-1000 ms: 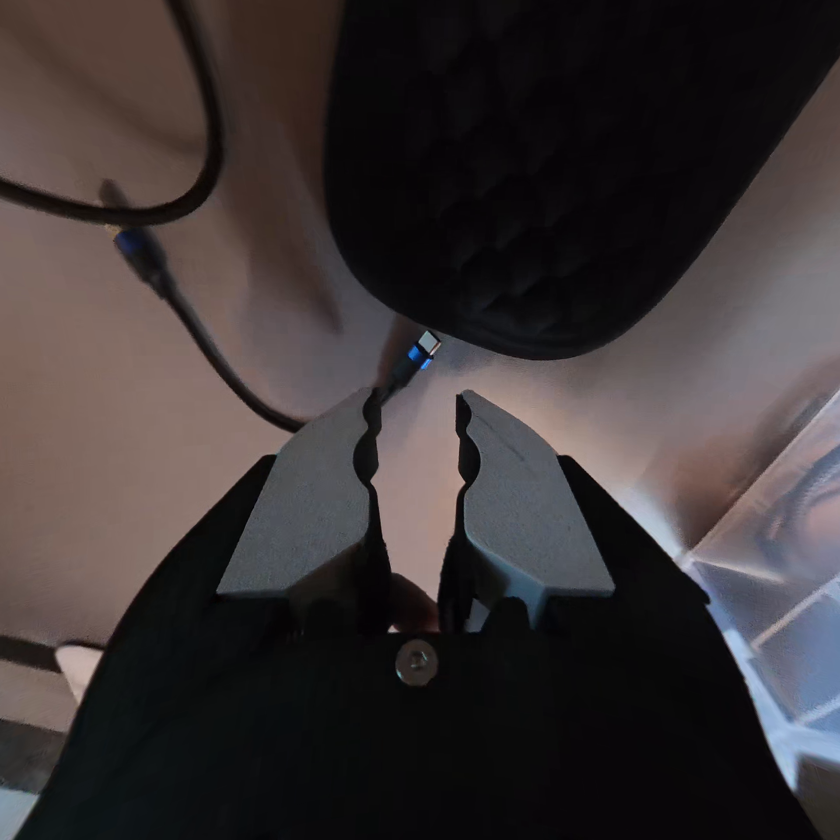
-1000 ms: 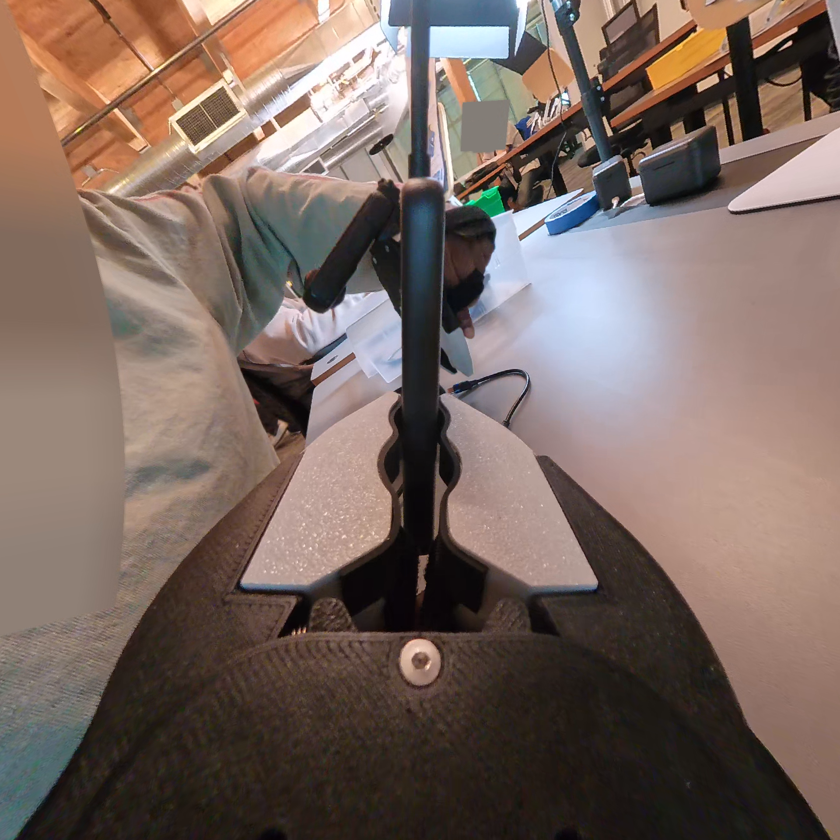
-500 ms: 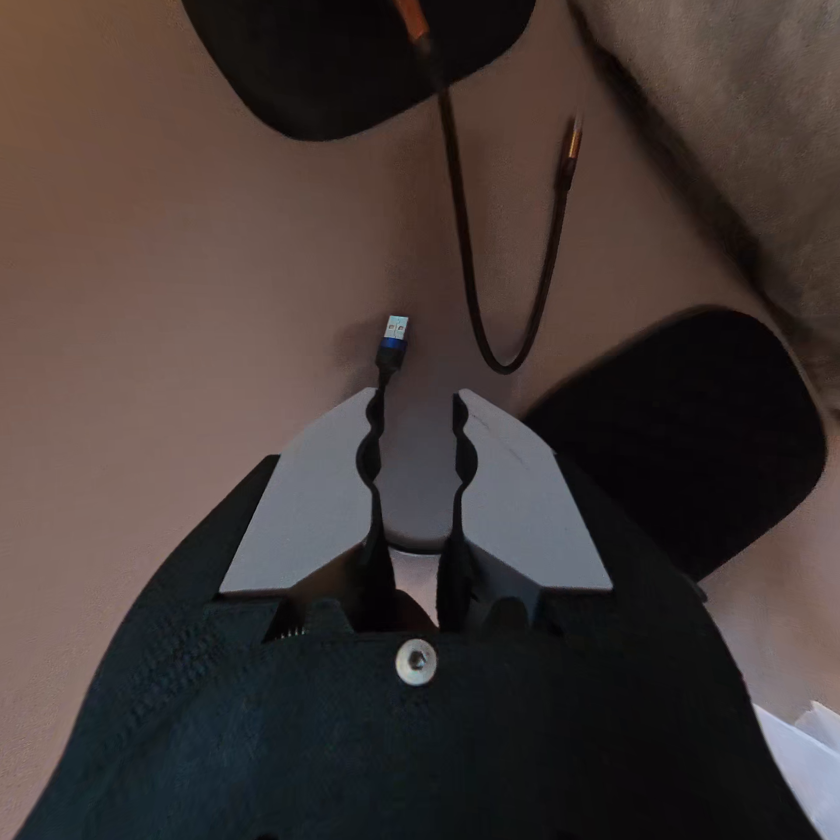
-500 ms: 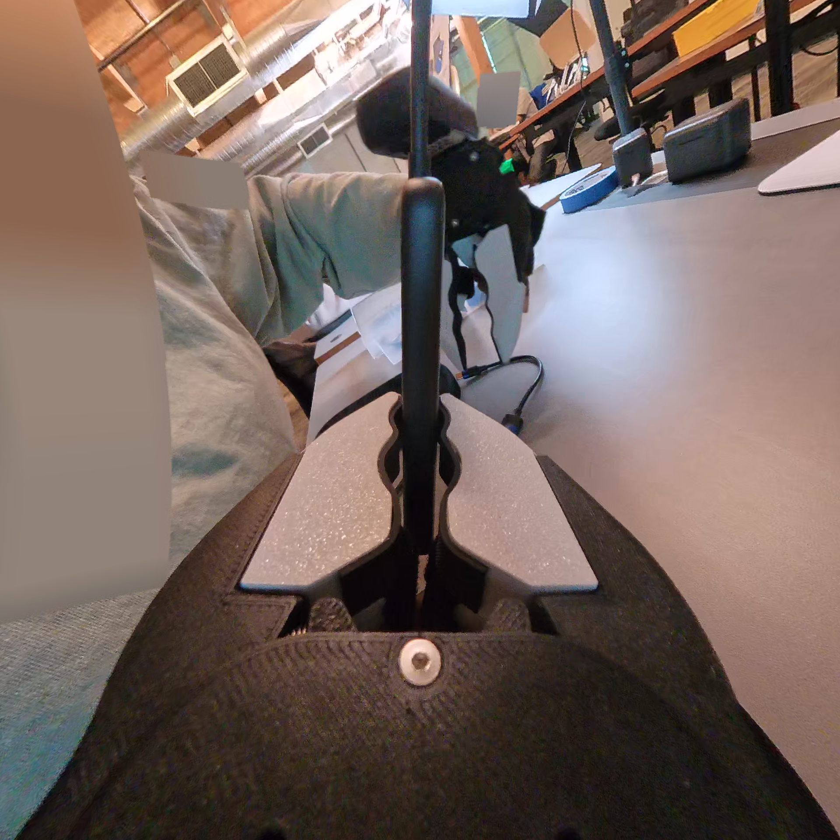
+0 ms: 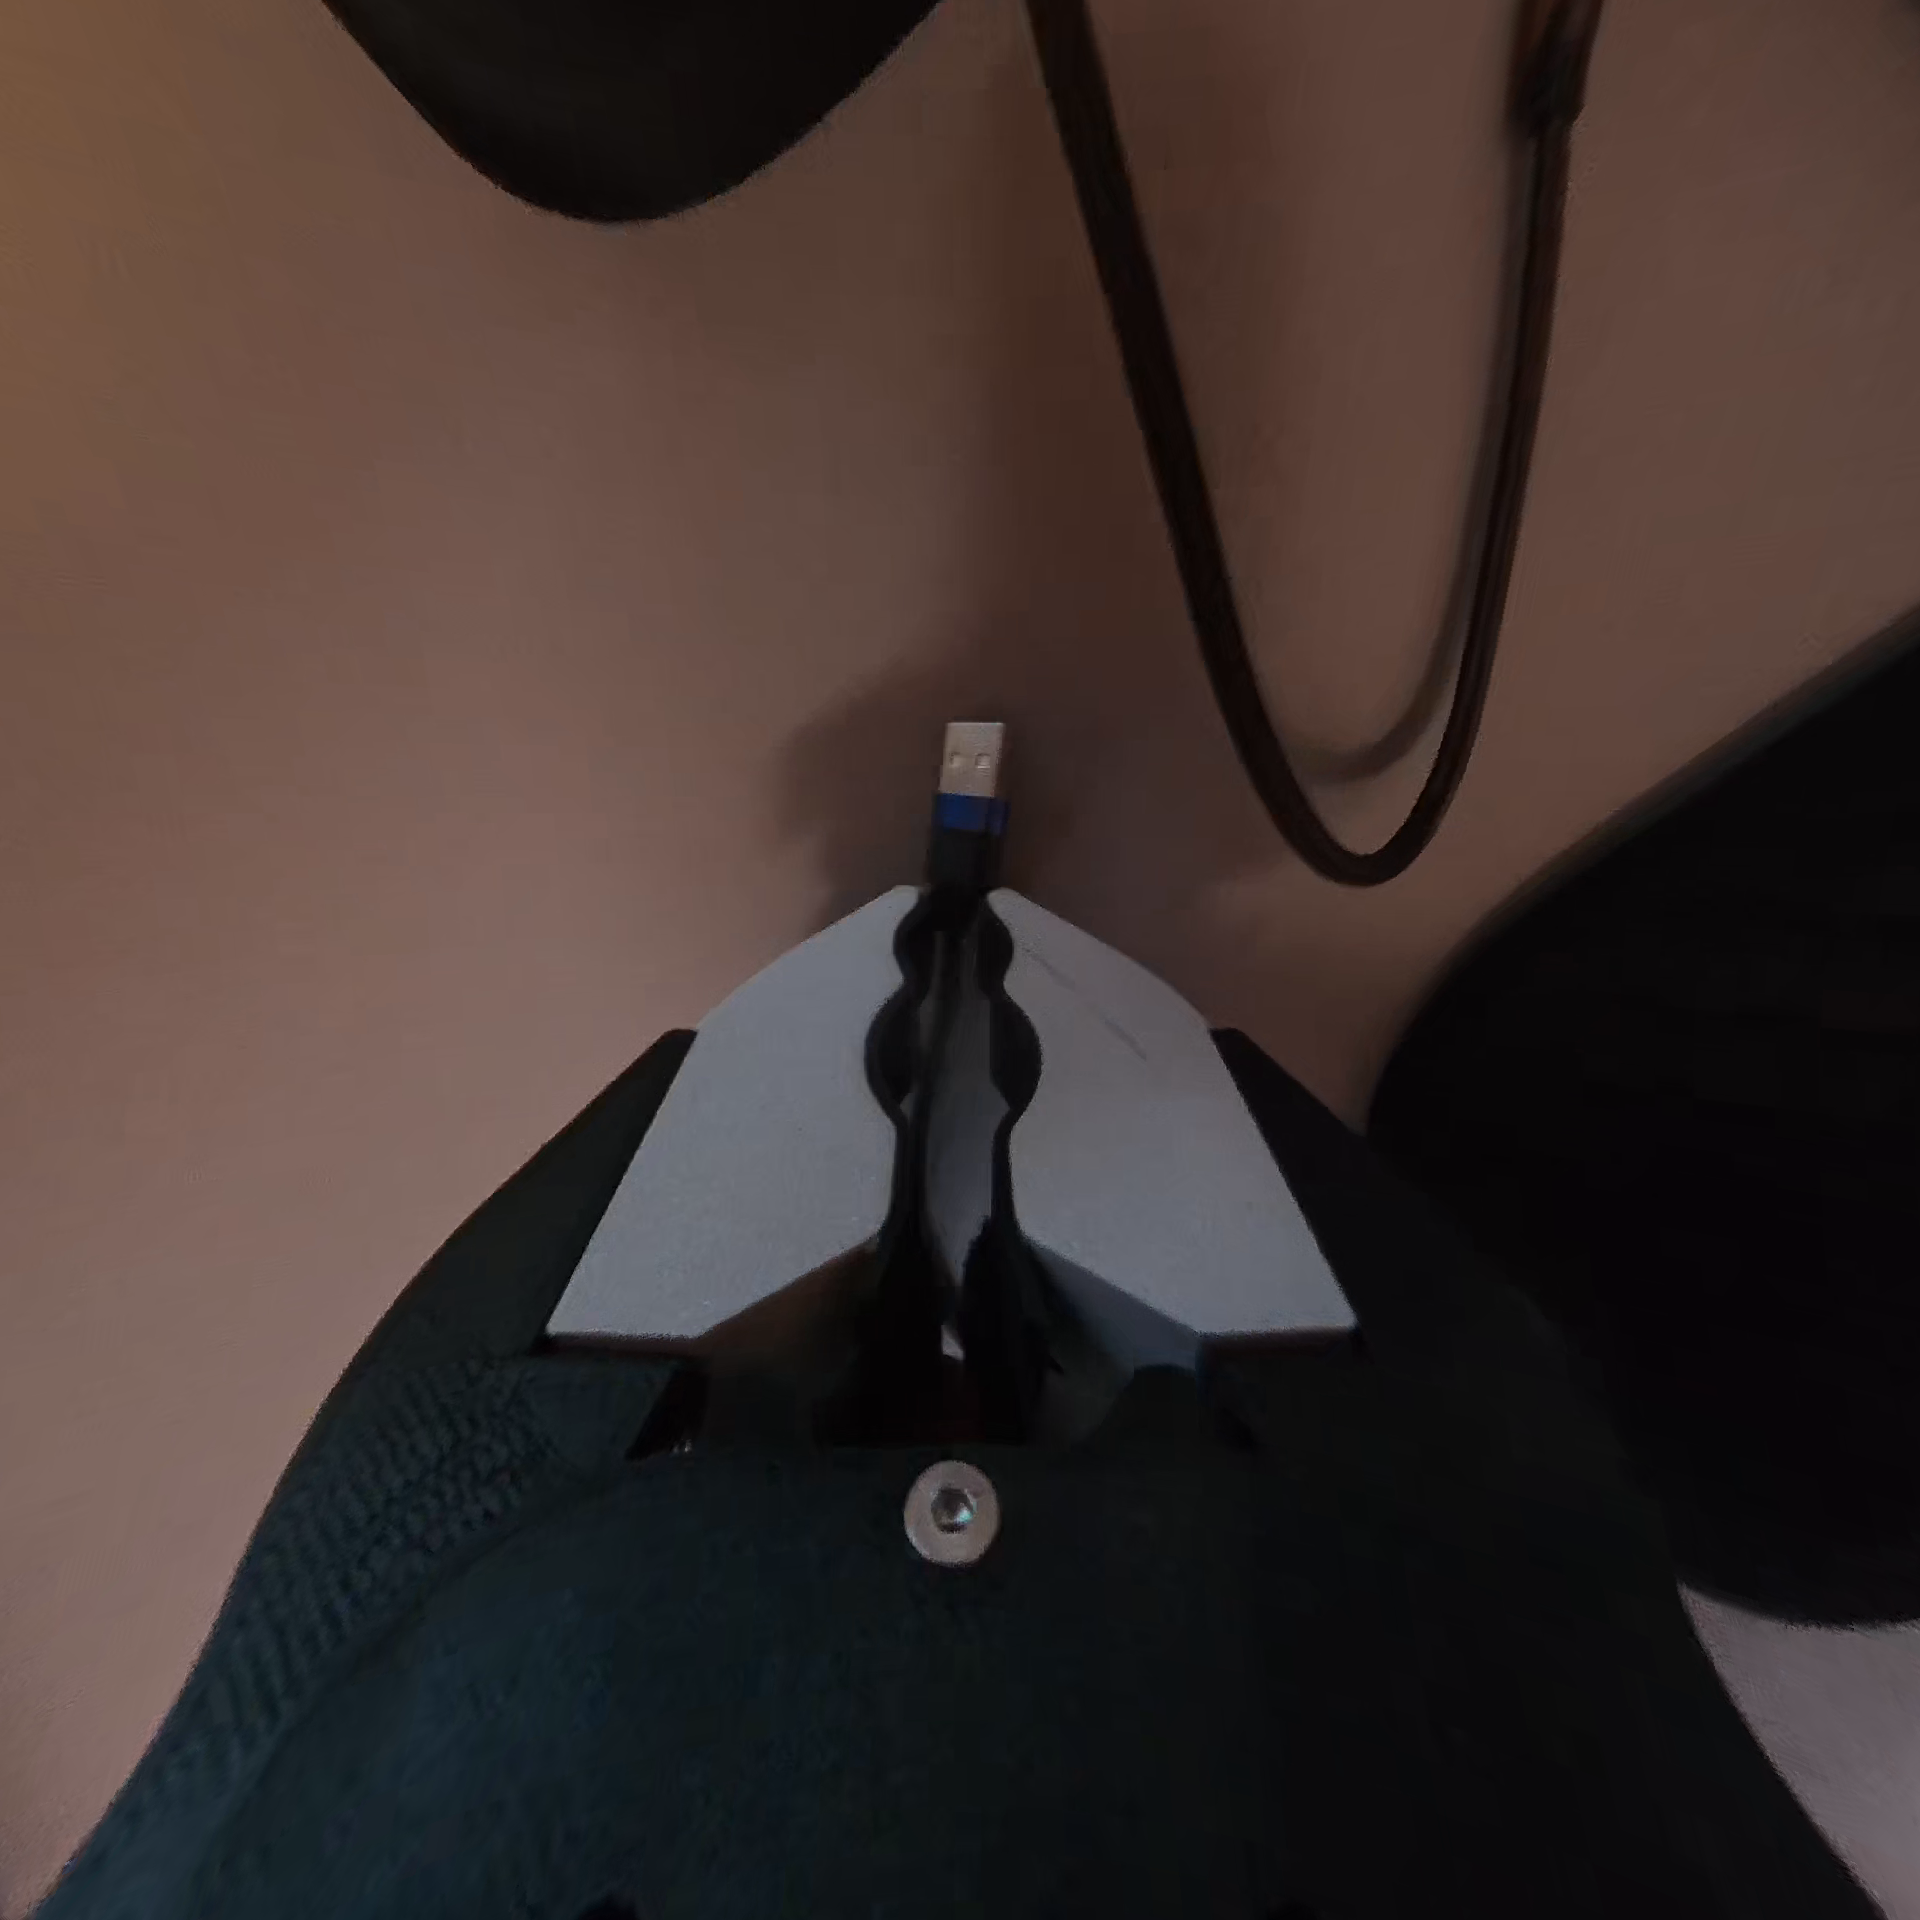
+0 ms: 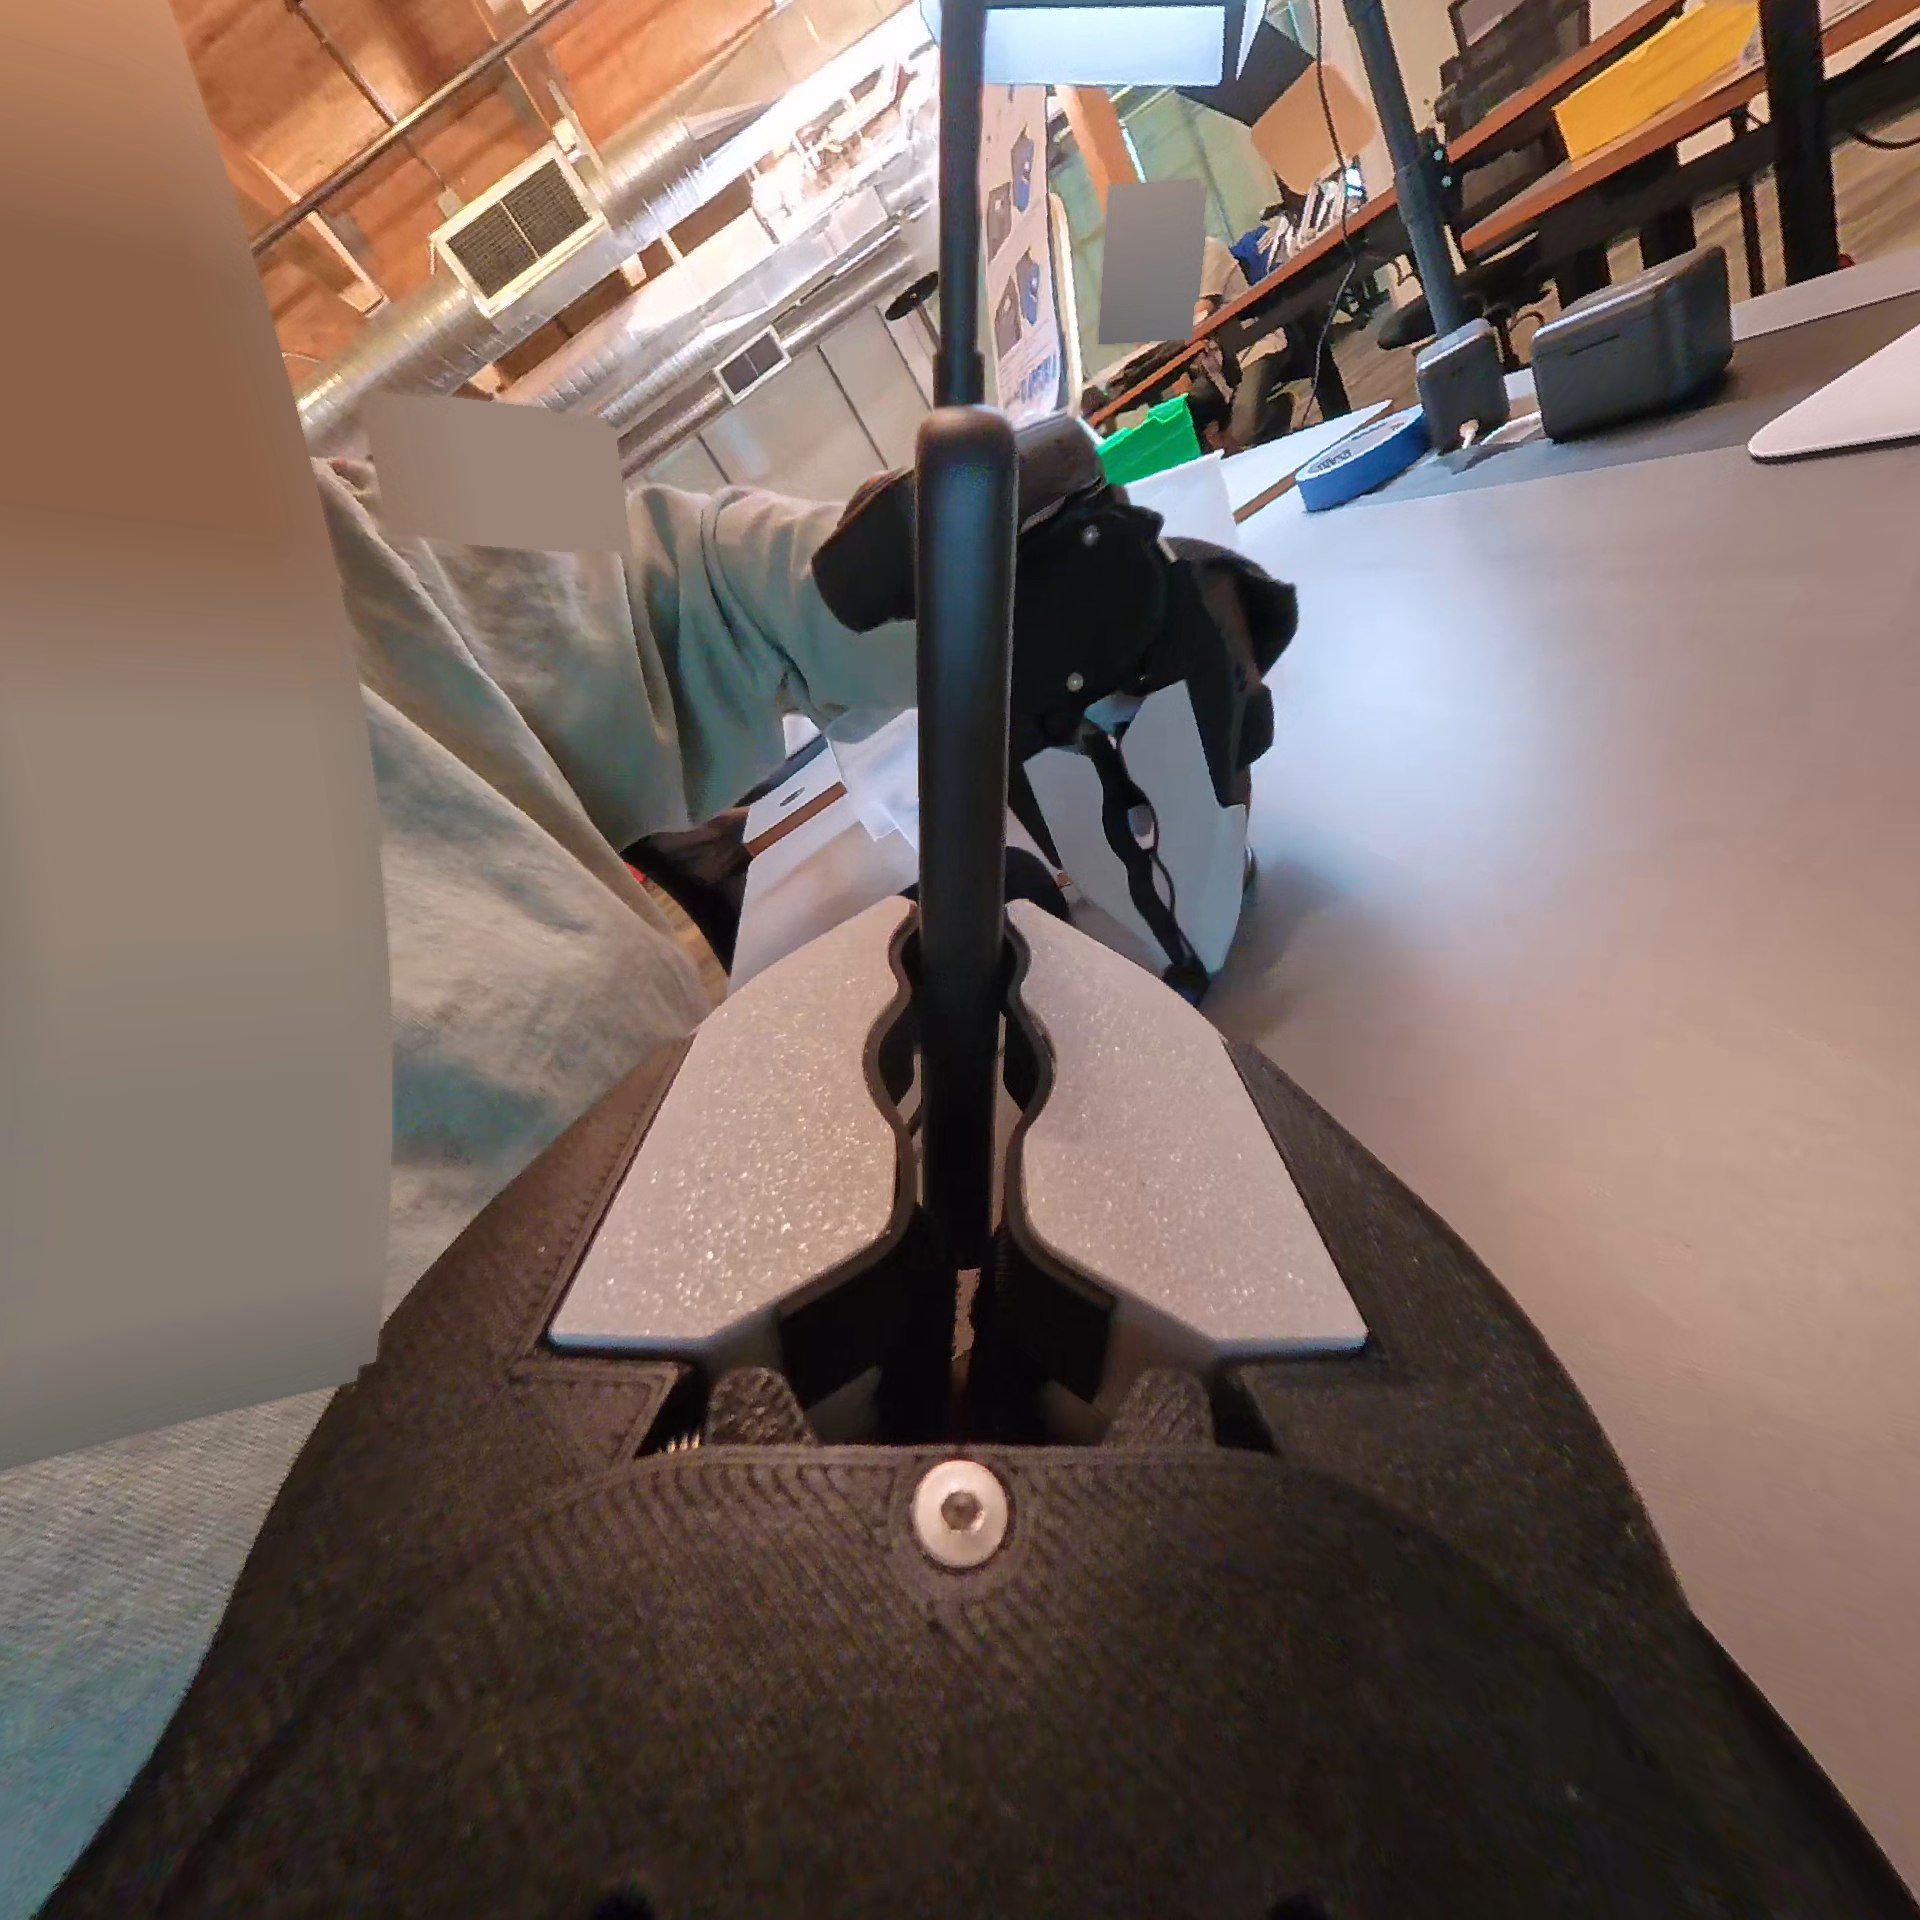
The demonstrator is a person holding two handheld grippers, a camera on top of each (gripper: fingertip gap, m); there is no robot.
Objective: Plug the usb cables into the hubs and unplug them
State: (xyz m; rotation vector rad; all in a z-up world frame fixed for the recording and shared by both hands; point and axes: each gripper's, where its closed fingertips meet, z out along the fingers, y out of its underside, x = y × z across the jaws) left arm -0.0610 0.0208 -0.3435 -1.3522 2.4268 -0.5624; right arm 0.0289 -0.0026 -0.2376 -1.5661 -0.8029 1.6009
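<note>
In the left wrist view my left gripper [image 5: 951, 904] points down at the brown-grey table and is shut on a black USB cable [image 5: 935, 1039], just behind its blue-collared plug [image 5: 971, 774]. The silver plug tip sticks out past the fingertips. A second black cable [image 5: 1351, 862] hangs in a loop to the right. In the right wrist view my right gripper [image 6: 961, 920] is shut on a slim black hub [image 6: 961, 675], held edge-on and upright. The left gripper [image 6: 1153, 831] shows beyond it, fingers down on the table [image 6: 1558, 831].
Large black shapes sit at the top [image 5: 623, 104] and right [image 5: 1662, 1195] of the left wrist view. A person's grey-green sleeve [image 6: 623, 644] is on the left. A blue tape roll [image 6: 1361, 457], grey boxes [image 6: 1631, 343] and a white slab [image 6: 1849, 416] lie at the far right.
My left gripper was open beside the plug half a second ago; it has lowered to the table and shut on the cable behind the plug. My right gripper still holds the hub.
</note>
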